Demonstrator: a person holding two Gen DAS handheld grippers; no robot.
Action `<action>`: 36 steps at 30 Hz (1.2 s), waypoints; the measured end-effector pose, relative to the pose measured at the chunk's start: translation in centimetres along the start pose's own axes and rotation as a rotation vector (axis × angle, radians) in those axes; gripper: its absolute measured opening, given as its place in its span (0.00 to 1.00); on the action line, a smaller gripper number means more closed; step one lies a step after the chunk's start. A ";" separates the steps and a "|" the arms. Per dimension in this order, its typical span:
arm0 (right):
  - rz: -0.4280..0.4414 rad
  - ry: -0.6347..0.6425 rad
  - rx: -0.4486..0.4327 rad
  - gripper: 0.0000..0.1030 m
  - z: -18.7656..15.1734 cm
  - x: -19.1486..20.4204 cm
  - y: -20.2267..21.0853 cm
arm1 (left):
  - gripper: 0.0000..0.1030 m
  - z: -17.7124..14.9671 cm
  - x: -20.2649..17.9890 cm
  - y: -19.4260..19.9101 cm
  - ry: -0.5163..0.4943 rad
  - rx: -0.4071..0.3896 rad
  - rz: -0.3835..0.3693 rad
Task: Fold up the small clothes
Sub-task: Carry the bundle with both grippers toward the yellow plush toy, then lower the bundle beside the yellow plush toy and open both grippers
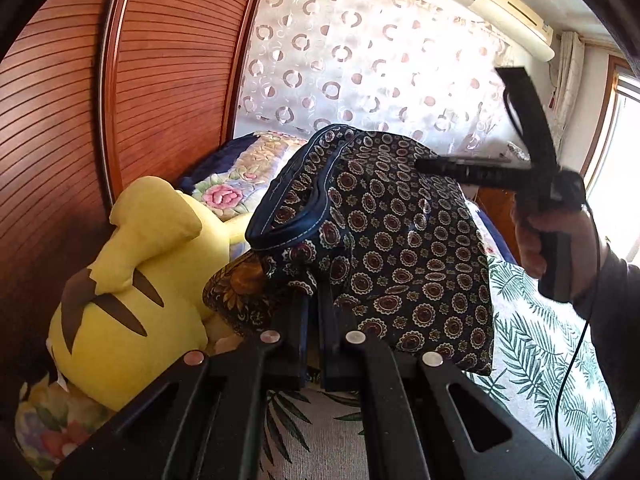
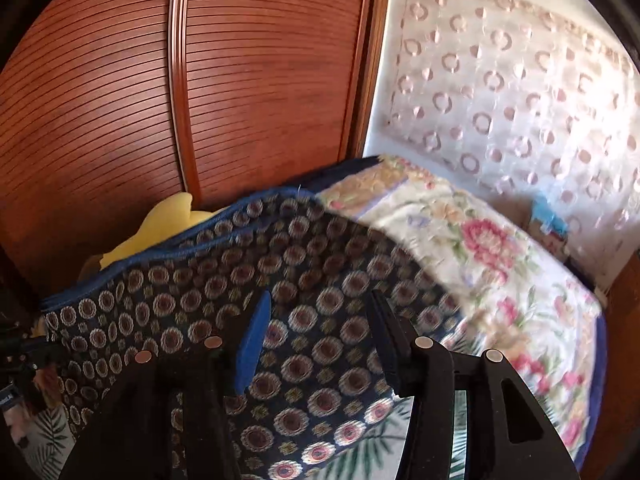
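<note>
One small garment point(image 1: 384, 240) is showing: dark navy cloth printed all over with round medallions, edged with a blue stitched waistband point(image 1: 288, 200). It is hanging raised above the bed point(image 1: 552, 360), draping down over the leaf-print sheet. Two tongs are working on it. The left tongs point(image 1: 314, 312) are sitting pinched tight on the cloth's lower edge, their two dark fingers pressed together with fabric bunched between and over them. The right tongs point(image 2: 318, 324) are standing about half open; the cloth is lying between the blue-padded finger point(image 2: 252, 344) and the black one, but the pads are not pressing on it.

Around it, one yellow plush toy point(image 1: 132, 292) with brown stripes is lying against the red-brown slatted wardrobe point(image 1: 160, 80). One floral quilt point(image 2: 480, 248) is piled at the head of the bed, and one sheer curtain point(image 1: 360, 60) with ring patterns is covering the wall behind. The raised garment is blocking much of the toy and the near bed in the right wrist view.

The left wrist view alone is showing the person's hand point(image 1: 556, 240) gripping the handle of the right tongs, a dark sleeve point(image 1: 612, 300) and trailing cable, one air conditioner point(image 1: 516, 16) high on the wall, a bright window at the far right, and a brown-gold patterned patch point(image 1: 240, 296) under the navy cloth. The right wrist view, partly blurred, alone is showing the quilt's full spread and a small blue item point(image 2: 548, 212) beside it that I cannot identify.
</note>
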State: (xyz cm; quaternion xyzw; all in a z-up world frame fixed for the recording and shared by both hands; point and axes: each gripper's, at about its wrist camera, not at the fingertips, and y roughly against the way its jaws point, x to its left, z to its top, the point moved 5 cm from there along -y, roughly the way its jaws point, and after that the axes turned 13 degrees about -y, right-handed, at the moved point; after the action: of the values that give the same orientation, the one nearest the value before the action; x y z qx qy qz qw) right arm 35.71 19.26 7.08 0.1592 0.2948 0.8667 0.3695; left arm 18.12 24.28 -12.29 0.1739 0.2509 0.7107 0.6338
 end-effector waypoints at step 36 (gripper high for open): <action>-0.137 -0.266 -0.188 0.72 -18.6 -1.1 26.7 | 0.89 0.8 -11.8 8.4 -0.255 -0.108 -0.060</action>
State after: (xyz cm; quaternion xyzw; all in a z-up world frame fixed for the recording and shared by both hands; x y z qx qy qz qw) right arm 12.65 -3.59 9.42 0.2165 0.1712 0.8345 0.4768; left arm 13.34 12.15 -5.92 0.2208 0.1347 0.6761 0.6900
